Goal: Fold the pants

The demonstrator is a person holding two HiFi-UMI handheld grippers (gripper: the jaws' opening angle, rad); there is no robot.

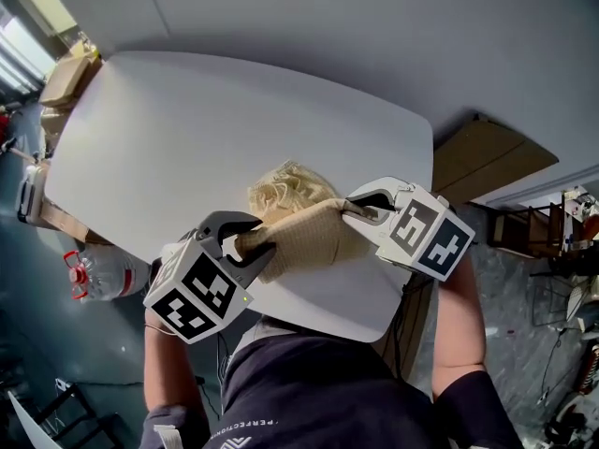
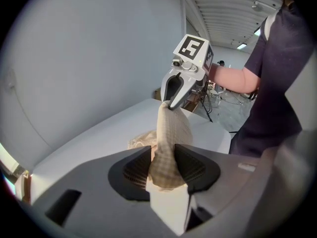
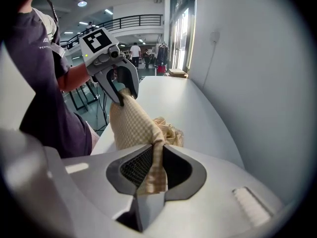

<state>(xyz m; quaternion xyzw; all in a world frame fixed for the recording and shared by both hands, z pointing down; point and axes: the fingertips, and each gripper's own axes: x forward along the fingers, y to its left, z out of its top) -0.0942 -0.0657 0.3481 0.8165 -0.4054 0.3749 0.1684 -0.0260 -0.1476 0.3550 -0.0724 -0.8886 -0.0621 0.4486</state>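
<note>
The beige checked pants (image 1: 309, 230) hang stretched between my two grippers above the near edge of the white table (image 1: 187, 129), and the rest lies crumpled (image 1: 285, 187) on the tabletop. My left gripper (image 1: 251, 241) is shut on one end of the cloth. In the left gripper view the fabric (image 2: 171, 133) fills the gap between the pads of that gripper (image 2: 166, 170) and runs up to the right gripper (image 2: 173, 102). My right gripper (image 1: 360, 211) is shut on the other end. In the right gripper view a fold of cloth (image 3: 131, 125) sits in that gripper (image 3: 153, 170), with the left gripper (image 3: 121, 95) beyond.
A plastic water bottle (image 1: 98, 274) lies on the floor by the table's left side, with cardboard boxes (image 1: 65, 78) further back. A brown board (image 1: 487, 157) leans at the right. The person's torso (image 1: 309, 382) is close to the table's near edge.
</note>
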